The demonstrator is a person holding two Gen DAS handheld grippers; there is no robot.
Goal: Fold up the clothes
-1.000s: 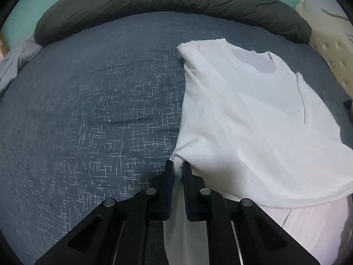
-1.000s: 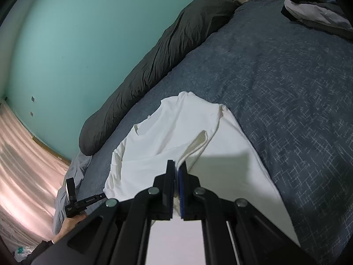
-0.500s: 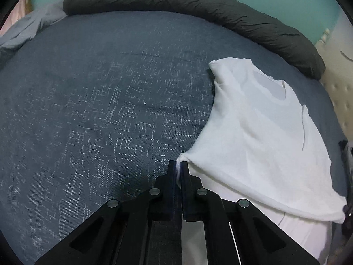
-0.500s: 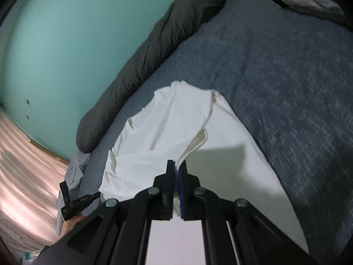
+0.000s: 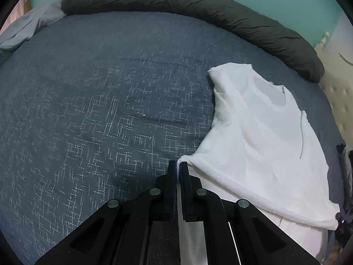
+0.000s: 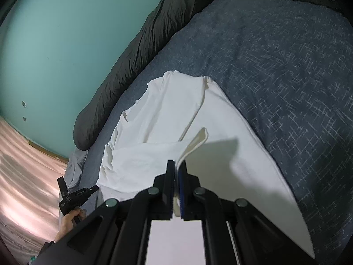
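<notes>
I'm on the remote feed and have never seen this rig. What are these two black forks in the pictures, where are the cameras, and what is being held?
There is no robot arm here. A person holds a two-finger clamp in each hand, and a fisheye camera on each looks forward along its fingers. One picture comes from the left gripper, the other from the right gripper. A white T-shirt lies on a bed with a blue patterned cover; a long dark pillow runs along the teal wall. Both grippers are shut on the shirt's edge, each pinching a bit of cloth. In the right view, the person's hand shows lower left, holding the other gripper.
</notes>
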